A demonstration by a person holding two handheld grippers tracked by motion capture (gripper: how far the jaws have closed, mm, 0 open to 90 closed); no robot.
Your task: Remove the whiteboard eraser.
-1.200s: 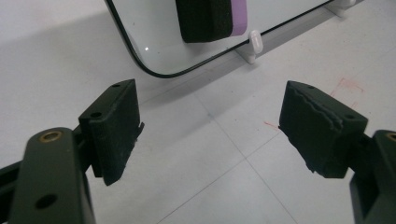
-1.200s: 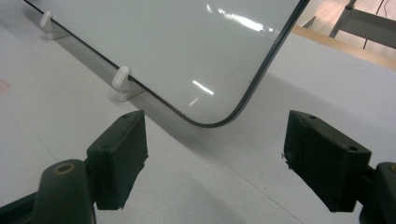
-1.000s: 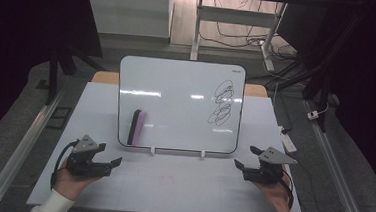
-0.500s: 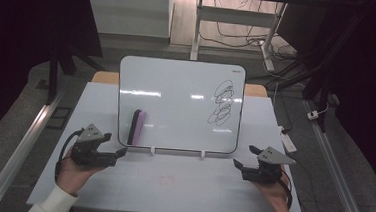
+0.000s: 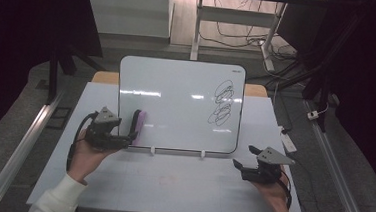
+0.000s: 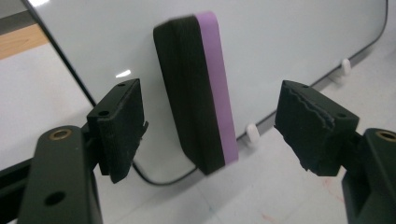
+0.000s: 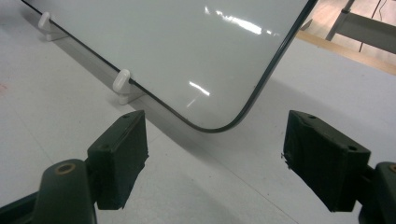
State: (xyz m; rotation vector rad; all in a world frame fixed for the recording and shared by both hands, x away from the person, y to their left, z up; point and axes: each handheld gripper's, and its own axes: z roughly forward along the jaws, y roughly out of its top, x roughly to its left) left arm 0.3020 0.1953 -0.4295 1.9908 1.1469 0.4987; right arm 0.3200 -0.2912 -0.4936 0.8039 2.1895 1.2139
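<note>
Purple-backed black eraser (image 6: 196, 93) sits upright against the whiteboard (image 5: 176, 100), near its lower left corner, purple edge outward. Left gripper (image 5: 126, 141) is at the eraser, jaws spread wide; in the left gripper view the eraser lies between the two pads (image 6: 122, 125), touching neither. Right gripper (image 5: 242, 167) hovers over the table (image 5: 180, 185) just off the board's lower right corner, jaws likewise released, nothing between them. Board stands tilted back on small white clips (image 7: 122, 80); black scribbles (image 5: 222, 103) mark its right side. Both hands rest low at the table's near edge.
</note>
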